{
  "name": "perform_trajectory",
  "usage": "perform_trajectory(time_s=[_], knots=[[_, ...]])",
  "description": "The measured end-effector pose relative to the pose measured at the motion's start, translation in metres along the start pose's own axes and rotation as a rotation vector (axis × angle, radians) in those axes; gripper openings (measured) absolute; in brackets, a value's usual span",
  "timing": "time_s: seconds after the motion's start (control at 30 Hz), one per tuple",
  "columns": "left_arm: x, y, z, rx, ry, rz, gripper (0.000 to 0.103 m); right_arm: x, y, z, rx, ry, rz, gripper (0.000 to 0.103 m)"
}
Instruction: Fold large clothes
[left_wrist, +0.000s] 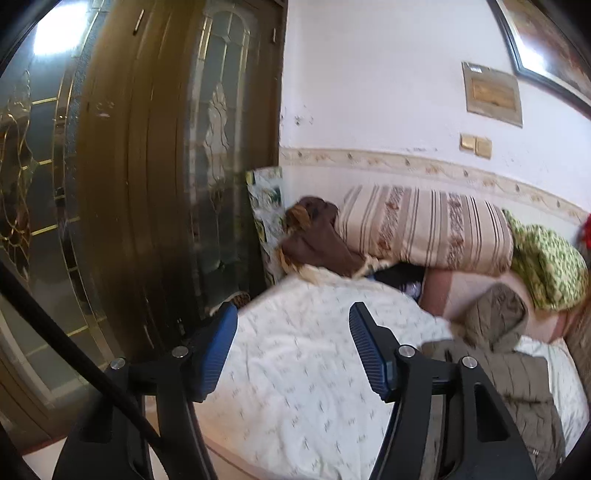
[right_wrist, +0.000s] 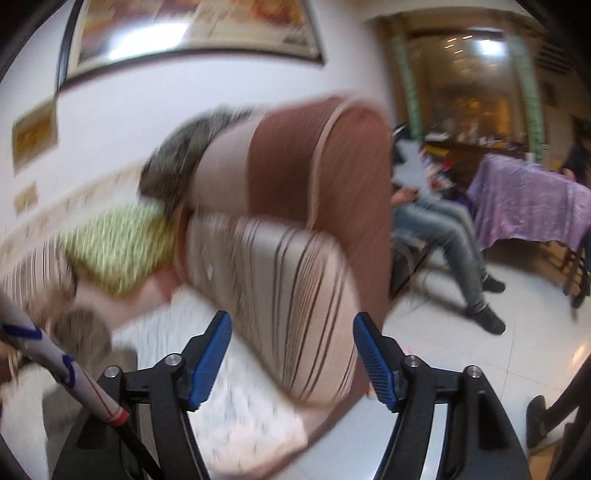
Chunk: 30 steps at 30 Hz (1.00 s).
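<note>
A grey-brown quilted jacket (left_wrist: 517, 365) lies on the white patterned sheet (left_wrist: 303, 362) over the sofa seat, at the right of the left wrist view. My left gripper (left_wrist: 293, 314) is open and empty, above the sheet and left of the jacket. My right gripper (right_wrist: 291, 321) is open and empty, in front of a striped cushion (right_wrist: 291, 295) by the sofa's brown armrest (right_wrist: 332, 162). The right wrist view is blurred; a grey-brown piece of the jacket (right_wrist: 79, 332) shows at its lower left.
A striped bolster (left_wrist: 424, 229), a brown garment (left_wrist: 317, 236) and a green patterned cloth (left_wrist: 546, 262) lie along the sofa back. A wooden glass door (left_wrist: 147, 166) stands at left. A seated person (right_wrist: 450, 229) and a purple-covered table (right_wrist: 532, 199) are to the right.
</note>
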<state>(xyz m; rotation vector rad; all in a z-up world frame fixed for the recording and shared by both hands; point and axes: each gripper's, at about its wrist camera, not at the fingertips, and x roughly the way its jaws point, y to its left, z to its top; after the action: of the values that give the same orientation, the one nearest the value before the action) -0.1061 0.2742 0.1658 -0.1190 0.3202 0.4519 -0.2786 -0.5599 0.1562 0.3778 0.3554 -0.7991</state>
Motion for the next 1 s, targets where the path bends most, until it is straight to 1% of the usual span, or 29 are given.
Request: perform_trajectory(time_s=[0.03,0.1,0.13,0.17,0.2,0.27,0.4,0.53,0.6,0.7,0.8,0.93,1.0], knots=[[0.003,-0.003,0.002,0.018,-0.002,0.004,0.071,-0.008,-0.002,0.012,0.014,-0.030,0.007,0.079],[0.010,-0.013,-0.003,0.034,0.008,0.018,0.071,-0.013,0.007,0.023,0.011,-0.058,0.022,0.084],[0.013,-0.017,-0.008,0.032,0.022,0.012,0.071,-0.013,0.014,0.023,0.002,-0.063,0.023,0.084],[0.017,-0.024,-0.016,0.031,0.045,-0.010,0.071,-0.010,0.021,0.021,-0.007,-0.057,0.028,0.084],[0.016,-0.026,-0.024,0.030,0.063,-0.029,0.071,-0.005,0.029,0.015,-0.023,-0.034,0.045,0.084],[0.024,-0.044,-0.044,0.044,0.099,-0.059,0.071,0.006,0.044,-0.003,-0.056,0.022,0.088,0.084],[0.040,-0.080,-0.075,0.099,0.165,-0.074,0.072,0.037,0.092,-0.048,-0.134,0.125,0.176,0.084],[0.044,-0.104,-0.092,0.151,0.182,-0.088,0.072,0.060,0.142,-0.085,-0.198,0.213,0.272,0.084],[0.048,-0.119,-0.097,0.181,0.178,-0.082,0.072,0.069,0.165,-0.098,-0.218,0.247,0.323,0.084],[0.054,-0.137,-0.104,0.211,0.180,-0.088,0.074,0.074,0.211,-0.112,-0.274,0.291,0.397,0.084],[0.068,-0.157,-0.115,0.232,0.212,-0.105,0.075,0.079,0.250,-0.129,-0.319,0.323,0.448,0.084],[0.084,-0.177,-0.130,0.247,0.256,-0.117,0.075,0.095,0.304,-0.158,-0.368,0.396,0.501,0.084],[0.091,-0.187,-0.139,0.264,0.276,-0.126,0.075,0.100,0.324,-0.170,-0.385,0.427,0.528,0.084]])
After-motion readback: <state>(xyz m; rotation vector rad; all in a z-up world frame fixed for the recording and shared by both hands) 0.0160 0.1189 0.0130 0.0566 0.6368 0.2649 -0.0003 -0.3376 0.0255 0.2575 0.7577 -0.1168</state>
